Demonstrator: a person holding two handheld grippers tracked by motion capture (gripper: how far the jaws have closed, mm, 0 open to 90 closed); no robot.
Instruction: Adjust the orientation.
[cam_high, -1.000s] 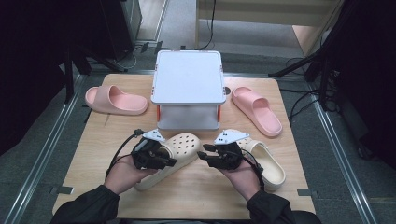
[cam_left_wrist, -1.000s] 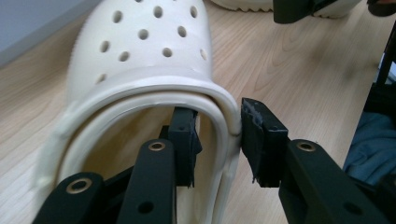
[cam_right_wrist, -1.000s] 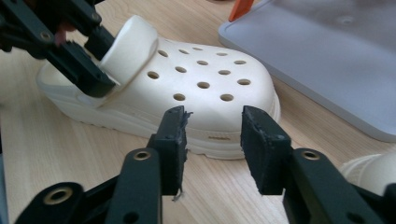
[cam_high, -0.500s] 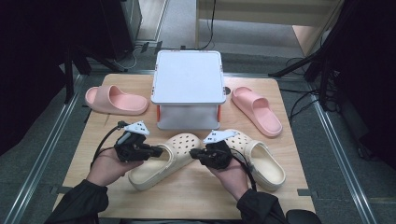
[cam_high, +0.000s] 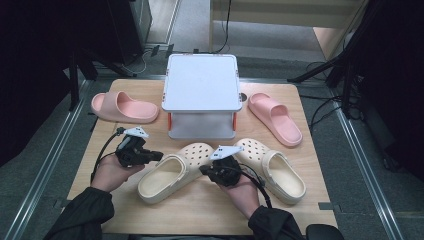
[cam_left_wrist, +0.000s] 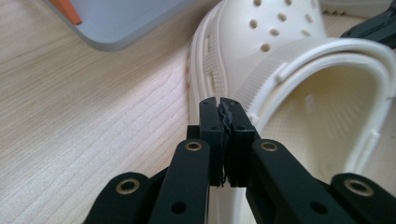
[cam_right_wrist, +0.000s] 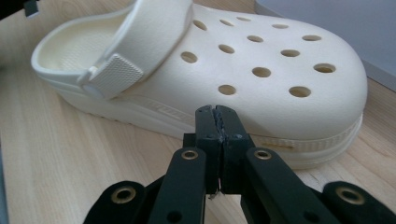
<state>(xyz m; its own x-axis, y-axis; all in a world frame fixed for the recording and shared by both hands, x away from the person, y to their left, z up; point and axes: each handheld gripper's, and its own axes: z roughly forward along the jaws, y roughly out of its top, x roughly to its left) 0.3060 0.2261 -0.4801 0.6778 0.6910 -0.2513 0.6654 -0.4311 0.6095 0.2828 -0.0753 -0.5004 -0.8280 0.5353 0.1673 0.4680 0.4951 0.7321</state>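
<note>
1. Far left of the table (cam_high: 200, 210), near the back-left corner, there's a pink slide (cam_high: 122, 107) lying on its own. Nothing is near it.

2. Left gripper (cam_high: 156, 156) sits mid-left, nose pointed at the heel end of the left clog (cam_high: 172, 175). Its jaws have just been closing and are now pressed flat together with nothing between them. In the left gripper view the tips (cam_left_wrist: 222, 109) sit right against the clog's (cam_left_wrist: 299, 93) heel rim, though I can't tell if they actually touch.

3. Middle back: a white rack (cam_high: 201, 82) with an empty lower shelf, close behind the clog toes.

4. Right gripper (cam_high: 202, 170) is in the gap between the clogs, aimed at the left clog's holed toe side. Jaws also just closed, together and empty; the right gripper view shows the tips (cam_right_wrist: 218, 112) just shy of the sole edge (cam_right_wrist: 224, 79).

5. Right clog (cam_high: 272, 170) lies toward the front-right, untouched; second pink slide (cam_high: 275, 117) sits near the back-right corner.

6. My read: both grippers are flanking the left clog, probably to nudge or straighten it. The next move calls for a gentle push from both sides, keeping it clear of the rack.
</note>
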